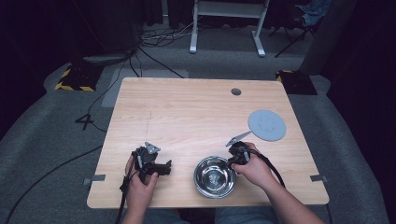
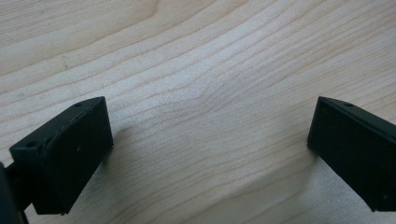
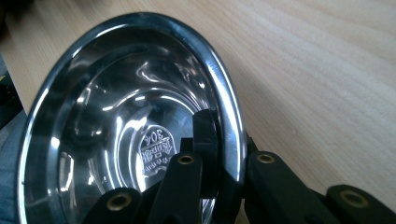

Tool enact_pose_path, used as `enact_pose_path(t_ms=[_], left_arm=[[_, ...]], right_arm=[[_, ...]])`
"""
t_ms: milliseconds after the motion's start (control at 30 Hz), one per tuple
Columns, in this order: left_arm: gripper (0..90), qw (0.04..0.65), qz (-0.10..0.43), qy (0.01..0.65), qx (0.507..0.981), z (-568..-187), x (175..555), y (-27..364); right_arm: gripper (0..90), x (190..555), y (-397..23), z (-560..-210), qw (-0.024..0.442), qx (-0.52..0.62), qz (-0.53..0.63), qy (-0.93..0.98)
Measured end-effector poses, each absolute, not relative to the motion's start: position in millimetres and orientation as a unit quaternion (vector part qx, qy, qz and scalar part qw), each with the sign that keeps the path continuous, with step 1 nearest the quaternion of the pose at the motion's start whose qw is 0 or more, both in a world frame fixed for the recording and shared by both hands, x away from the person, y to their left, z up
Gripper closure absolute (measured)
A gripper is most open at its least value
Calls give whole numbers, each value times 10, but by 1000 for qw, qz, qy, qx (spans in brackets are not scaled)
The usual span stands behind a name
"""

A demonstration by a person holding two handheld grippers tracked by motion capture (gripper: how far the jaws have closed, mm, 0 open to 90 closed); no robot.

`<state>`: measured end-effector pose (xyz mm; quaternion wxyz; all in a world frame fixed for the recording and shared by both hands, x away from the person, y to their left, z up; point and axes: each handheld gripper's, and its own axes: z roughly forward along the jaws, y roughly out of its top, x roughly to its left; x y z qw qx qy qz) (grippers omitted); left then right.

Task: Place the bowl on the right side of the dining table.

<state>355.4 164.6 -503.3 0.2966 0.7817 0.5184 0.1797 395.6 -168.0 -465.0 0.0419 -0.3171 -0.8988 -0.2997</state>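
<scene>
One steel bowl [image 1: 214, 177] upright, mouth up; right claw [image 1: 235, 161] pinching rim; left claw [image 1: 161, 169] spread.

Steel bowl [image 3: 116, 140] is showing a stamped oval mark on its inner floor, just beyond the right gripper [image 3: 226, 163] clamping its rim. "304" is reading clearly at the top; lettering beneath is staying too blurred to read.
</scene>
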Motion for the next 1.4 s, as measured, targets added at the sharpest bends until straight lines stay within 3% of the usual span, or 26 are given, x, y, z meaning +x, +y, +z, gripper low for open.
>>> enact_pose_path(t_ms=[233, 1400], left_arm=[[2, 297, 180, 518, 782, -5033, 3554, 1646], [3, 299, 178, 520, 780, -5035, 3558, 1639]], right_arm=[[861, 3891, -1676, -4526, 4, -312, -302, -901], [857, 4081, -1882, -3780, -81, -343, -345, -870]])
